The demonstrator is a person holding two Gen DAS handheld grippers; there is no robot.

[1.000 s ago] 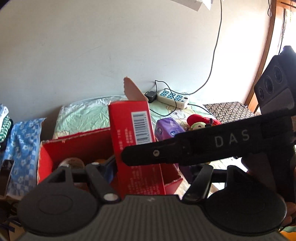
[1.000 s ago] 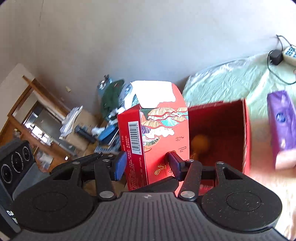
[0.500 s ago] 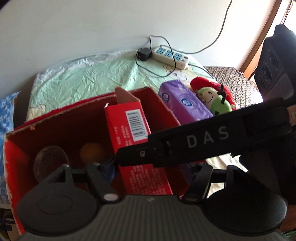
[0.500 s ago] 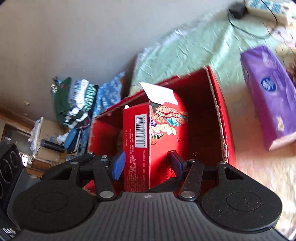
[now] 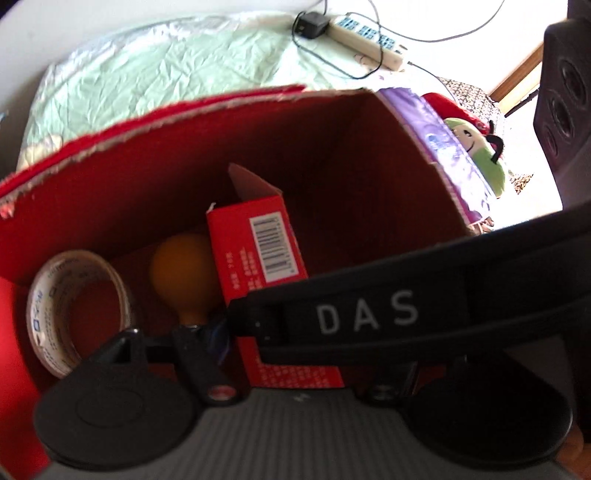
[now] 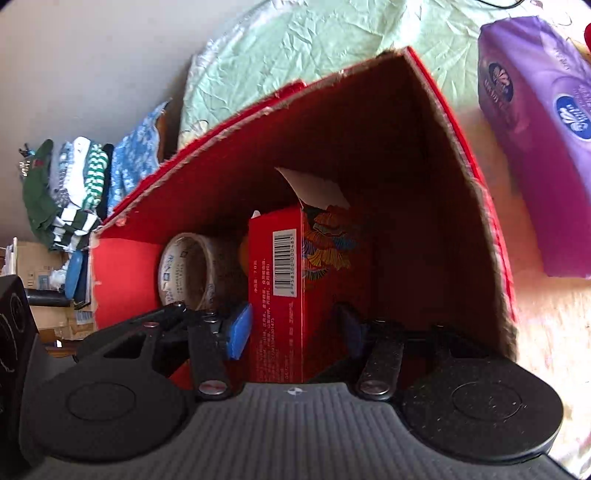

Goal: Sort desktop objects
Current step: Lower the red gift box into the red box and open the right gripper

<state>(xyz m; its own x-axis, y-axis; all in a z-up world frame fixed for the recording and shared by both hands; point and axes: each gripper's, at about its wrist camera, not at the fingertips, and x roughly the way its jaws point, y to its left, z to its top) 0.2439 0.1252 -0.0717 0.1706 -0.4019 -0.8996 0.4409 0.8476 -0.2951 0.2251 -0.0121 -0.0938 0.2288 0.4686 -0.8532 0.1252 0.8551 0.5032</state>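
Note:
A tall red carton point(image 5: 258, 254) with a barcode and an open top flap stands inside the big red cardboard box point(image 5: 332, 155). It also shows in the right wrist view point(image 6: 291, 280), inside the same big box point(image 6: 424, 155). My left gripper point(image 5: 303, 336) and my right gripper point(image 6: 295, 328) are both shut on the carton's lower part, deep in the box. The right gripper's black arm marked "DAS" point(image 5: 369, 314) crosses the left view and hides the left gripper's right finger. A tape roll point(image 5: 77, 306) and an orange ball point(image 5: 184, 273) lie in the box left of the carton.
A purple tissue pack point(image 6: 535, 122) lies right of the box on the pale green cloth point(image 5: 166, 62). A green and red plush toy point(image 5: 476, 147) lies beyond it. A power strip point(image 5: 365, 35) with cables lies at the back. Folded clothes point(image 6: 66, 192) are stacked at the left.
Both grippers have carried the red carton down from above the box rim into the box. The tape roll and orange ball now show close beside it.

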